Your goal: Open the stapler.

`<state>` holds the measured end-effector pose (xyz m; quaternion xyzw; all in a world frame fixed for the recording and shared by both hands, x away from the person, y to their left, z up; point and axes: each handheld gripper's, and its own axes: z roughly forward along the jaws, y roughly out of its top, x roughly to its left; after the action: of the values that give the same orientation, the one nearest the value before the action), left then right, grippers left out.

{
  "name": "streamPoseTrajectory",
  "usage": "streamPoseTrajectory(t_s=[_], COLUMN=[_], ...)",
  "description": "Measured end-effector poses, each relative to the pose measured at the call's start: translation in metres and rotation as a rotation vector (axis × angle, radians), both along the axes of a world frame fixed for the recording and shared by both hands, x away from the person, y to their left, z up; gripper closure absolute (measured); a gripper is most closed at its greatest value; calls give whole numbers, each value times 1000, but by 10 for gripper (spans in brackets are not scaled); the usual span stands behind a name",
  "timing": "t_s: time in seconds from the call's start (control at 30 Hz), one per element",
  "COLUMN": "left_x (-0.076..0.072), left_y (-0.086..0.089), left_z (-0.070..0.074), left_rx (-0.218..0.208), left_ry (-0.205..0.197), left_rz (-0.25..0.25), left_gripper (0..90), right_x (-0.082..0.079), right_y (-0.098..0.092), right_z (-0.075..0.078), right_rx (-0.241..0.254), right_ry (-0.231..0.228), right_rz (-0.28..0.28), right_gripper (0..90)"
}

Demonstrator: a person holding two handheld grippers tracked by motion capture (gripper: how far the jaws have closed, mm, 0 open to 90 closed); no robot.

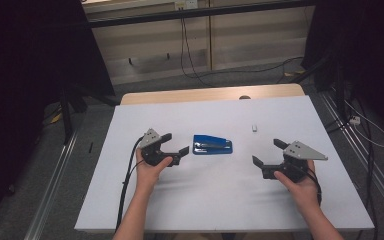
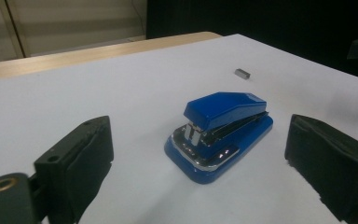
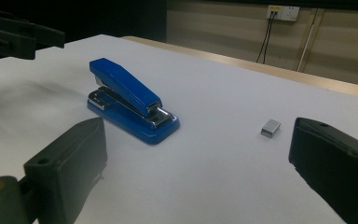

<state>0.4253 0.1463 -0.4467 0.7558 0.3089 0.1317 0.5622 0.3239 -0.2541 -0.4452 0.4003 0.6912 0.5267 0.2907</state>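
A blue stapler [image 1: 212, 145] lies flat on the white table top [image 1: 205, 200], a little left of centre. My left gripper [image 1: 176, 143] is just left of it, open, its jaws pointing at the stapler without touching it. In the left gripper view the stapler [image 2: 219, 133] lies ahead between the two spread black jaws of the left gripper [image 2: 200, 135]. A small grey block of staples [image 1: 254, 128] rests further right and back. My right gripper [image 1: 266, 151] stands open at the right with nothing between its jaws. From the right gripper [image 3: 200, 140] the stapler [image 3: 128, 100] and the staple block [image 3: 271, 128] lie ahead.
The table's wooden far edge [image 1: 210, 94] shows behind the white top. Cables [image 1: 190, 60] run over the grey floor beyond, and dark curtains [image 1: 25, 60] hang at both sides. A wall socket [image 3: 282, 11] sits on the back wall.
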Motion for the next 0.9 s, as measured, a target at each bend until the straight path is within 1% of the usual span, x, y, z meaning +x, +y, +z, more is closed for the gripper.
streamPoseTrajectory(t_s=[0.03, 0.07, 0.1, 0.13, 0.17, 0.2, 0.23, 0.27, 0.3, 0.4, 0.43, 0.5, 0.53, 0.57, 0.63, 0.67, 0.7, 0.73, 0.77, 0.8, 0.83, 0.87, 0.9], left_x=[1, 2, 2, 3, 4, 5, 6, 7, 8, 12, 13, 16, 17, 18, 19, 19, 19, 20, 21, 22, 24, 26, 27], left_y=[-1, -1, -1, -1, -3, -4, -5, -6, -8, -10, -9, -7, -5, -3, -2, -2, -3, -4, -5, -5, -6, -7, -8], left_z=[-1, -2, -3, -2, -2, -1, 0, 0, 0, -3, -4, -5, -6, -5, -5, -4, -4, -3, -3, -2, -2, -2, -2], left_rx=[10, 10, 7, 21, 47, 55, 52, 53, 63, 58, 67, 78, 69, 67, 63, 60, 67, 93, 99, 81, 62, 55, 68], left_ry=[2, 4, 10, 12, 8, 4, 1, 2, 0, 1, 1, 7, 15, 17, 21, 21, 33, 35, 33, 40, 45, 49, 48], left_rz=[1, -1, -4, -8, -13, -19, -25, -29, -23, -28, -23, 3, 7, 6, -6, -15, -24, -30, -30, -29, -24, -22, -19], left_gripper=[111, 133, 133, 148, 166, 188, 188, 248, 248, 331, 331, 351, 358, 396, 406, 412, 424, 424, 424, 424, 418, 401, 393], right_x=[1, 3, 3, 4, 4, 6, 6, 7, 7, 11, 11, 13, 14, 17, 19, 23, 25, 27, 27, 29, 31, 33, 34], right_y=[1, 3, 3, 4, 5, 7, 7, 9, 9, 12, 12, 15, 17, 21, 24, 28, 31, 34, 34, 37, 40, 42, 45], right_z=[0, 0, 0, 0, -1, 0, 0, 0, 0, 1, 1, 1, 1, 2, 2, 3, 3, 3, 3, 3, 2, 2, 1], right_rx=[-1, -4, -4, -5, -7, -11, -11, -8, -8, -11, -11, 5, 11, -1, -2, 3, 0, -1, -1, 0, 0, -5, -12], right_ry=[0, 3, 3, 3, 2, 3, 3, 4, 4, 11, 11, 19, 22, 26, 31, 39, 42, 46, 46, 50, 56, 61, 67], right_rz=[2, 4, 4, 8, 11, 16, 16, 18, 18, 16, 16, 17, 28, 35, 34, 41, 46, 49, 49, 56, 68, 79, 91], right_gripper=[40, 40, 40, 40, 40, 40, 40, 40, 40, 47, 47, 91, 109, 112, 115, 135, 145, 154, 154, 171, 204, 252, 314])
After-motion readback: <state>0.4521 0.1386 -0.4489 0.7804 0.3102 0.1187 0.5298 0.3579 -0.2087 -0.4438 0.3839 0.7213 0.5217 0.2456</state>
